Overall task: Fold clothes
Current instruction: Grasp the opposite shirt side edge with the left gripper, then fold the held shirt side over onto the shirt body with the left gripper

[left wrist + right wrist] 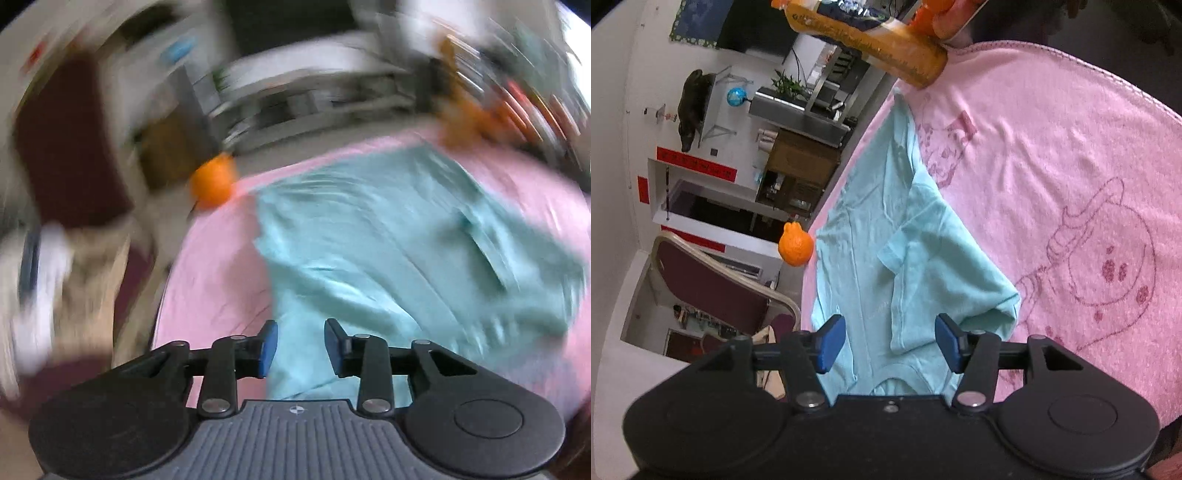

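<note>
On the pink terry blanket (pixel 1052 155) with its printed cartoon outline lies the pale mint-green cotton T-shirt (pixel 886 236), spread near the blanket's edge, one sleeve already turned inward over the body and its neckline nearest my right gripper (pixel 890 343). That gripper stands with its blue pads apart, over the shirt's collar end, nothing pinched between them. My left gripper (pixel 301 345) is likewise parted over a lower part of the shirt (pixel 388 240), with only loose cloth seen through the gap and no pad pressing on it.

I judge the step in hand to be the next fold. To do it well, I should take a single clean layer at each corner of the unfolded side, pinch close to the seam, lift both grippers evenly and lay the cloth over in one pass, so that the folded sleeve beneath is not dragged askew. The wrinkled corner near the right pad wants smoothing first.

A round orange citrus fruit (pixel 795 248) sits at the blanket's edge just beside the shirt; I should keep the fabric from sweeping it off.

Limits of observation: the left view is heavily smeared, so hems and creases there cannot be read. The shirt's collar end runs under the right gripper's housing. An orange packet (pixel 871 37) at the top of the right view is cut off.
</note>
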Demonstrator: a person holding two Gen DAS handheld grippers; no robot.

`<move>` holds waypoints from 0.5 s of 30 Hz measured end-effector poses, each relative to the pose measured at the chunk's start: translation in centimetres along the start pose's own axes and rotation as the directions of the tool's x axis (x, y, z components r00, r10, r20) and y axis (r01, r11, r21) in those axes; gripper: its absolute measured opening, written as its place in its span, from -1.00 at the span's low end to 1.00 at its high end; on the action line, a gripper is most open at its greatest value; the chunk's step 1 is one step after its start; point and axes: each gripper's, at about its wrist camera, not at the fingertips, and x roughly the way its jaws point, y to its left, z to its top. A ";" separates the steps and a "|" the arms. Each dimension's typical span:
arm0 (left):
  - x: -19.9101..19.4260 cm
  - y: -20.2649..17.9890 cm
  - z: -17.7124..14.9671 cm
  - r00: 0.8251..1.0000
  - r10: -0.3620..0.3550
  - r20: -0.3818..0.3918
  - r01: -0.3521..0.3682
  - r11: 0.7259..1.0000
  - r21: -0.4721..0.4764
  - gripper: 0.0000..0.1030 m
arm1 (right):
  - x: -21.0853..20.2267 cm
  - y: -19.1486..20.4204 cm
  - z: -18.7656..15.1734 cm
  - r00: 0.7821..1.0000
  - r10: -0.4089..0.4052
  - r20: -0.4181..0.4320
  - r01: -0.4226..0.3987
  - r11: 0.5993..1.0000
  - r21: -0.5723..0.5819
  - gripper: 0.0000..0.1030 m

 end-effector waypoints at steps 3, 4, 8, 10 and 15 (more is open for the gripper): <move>1.9 4.8 0.2 0.994 -0.035 -0.102 -0.001 0.944 -0.329 -0.35 | -0.1 -0.3 0.1 1.000 -0.014 0.020 0.014 1.000 0.008 0.02; 2.7 6.0 0.0 0.989 -0.065 -0.136 0.003 0.910 -0.414 -0.35 | -0.1 -0.4 0.2 0.999 -0.024 0.032 0.024 1.000 0.010 0.02; 5.1 7.7 -1.6 0.963 -0.191 -0.188 0.047 0.812 -0.581 -0.35 | -0.5 -0.5 0.2 0.991 -0.092 0.095 0.094 0.996 -0.010 -0.02; 5.8 7.6 -1.9 0.953 -0.224 -0.205 0.060 0.801 -0.596 -0.35 | -0.4 -0.4 0.2 0.985 -0.125 0.121 0.128 0.991 -0.022 -0.17; 7.5 7.2 -2.3 0.935 -0.263 -0.238 0.065 0.786 -0.615 -0.58 | 0.2 -1.2 0.5 0.983 -0.152 0.104 0.154 0.988 -0.013 -0.16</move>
